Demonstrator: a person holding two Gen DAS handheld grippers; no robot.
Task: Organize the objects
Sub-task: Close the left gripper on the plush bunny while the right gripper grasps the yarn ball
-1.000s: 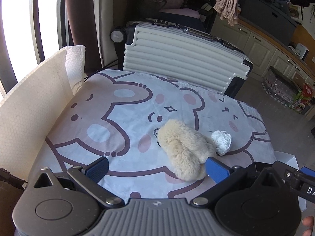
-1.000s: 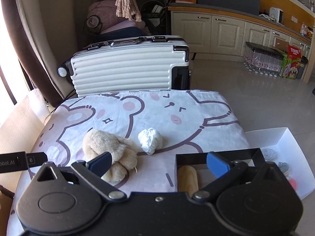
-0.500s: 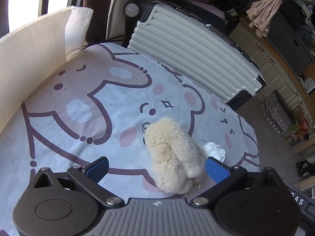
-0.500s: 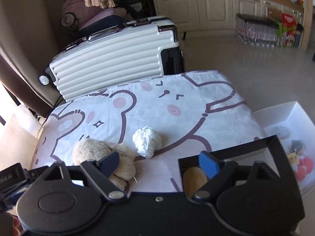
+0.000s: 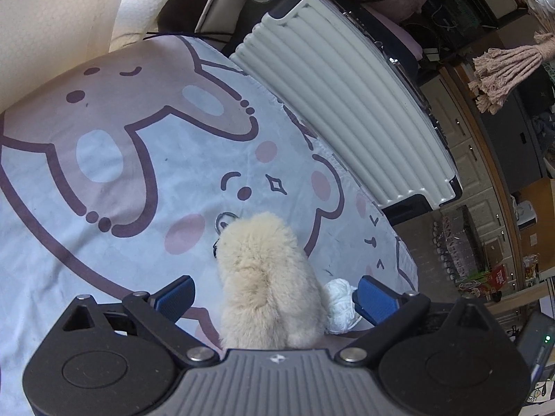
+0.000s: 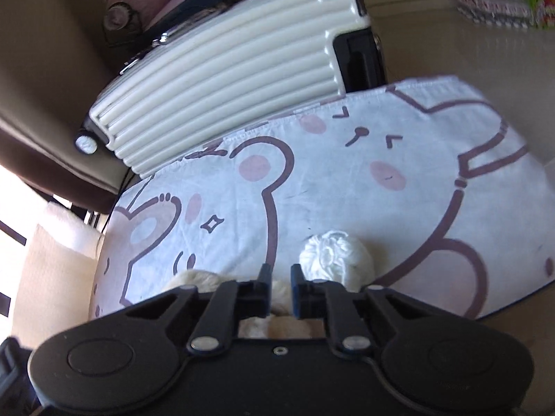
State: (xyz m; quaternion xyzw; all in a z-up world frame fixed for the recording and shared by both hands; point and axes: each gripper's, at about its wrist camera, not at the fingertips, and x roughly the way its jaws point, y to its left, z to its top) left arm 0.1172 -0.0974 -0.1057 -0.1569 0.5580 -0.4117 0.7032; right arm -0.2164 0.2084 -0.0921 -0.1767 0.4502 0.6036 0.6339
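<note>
A fluffy beige plush toy (image 5: 267, 277) lies on the cartoon-bear cloth (image 5: 104, 208), with a small metal ring (image 5: 225, 222) at its far end. My left gripper (image 5: 274, 296) straddles its near end. Its jaws are wide and closing slightly, and the blue pads (image 5: 175, 296) stand clear of the fur. A crumpled white ball (image 5: 341, 306) sits just right of the plush, by the right finger. In the right wrist view my right gripper (image 6: 280, 277) is shut just above the plush toy (image 6: 194, 279). The white ball (image 6: 336, 256) lies right of its tips. Nothing shows gripped between its fingers.
A ribbed white suitcase (image 5: 347, 111) lies along the cloth's far edge, also in the right wrist view (image 6: 225, 86). A roll of white paper towel (image 6: 59, 260) stands at the left side. Floor and cabinets (image 5: 478, 159) lie beyond on the right.
The right gripper went from wide open to shut and swung left and down toward the plush; the black box left its view. The left gripper rolled and sank over the plush.
</note>
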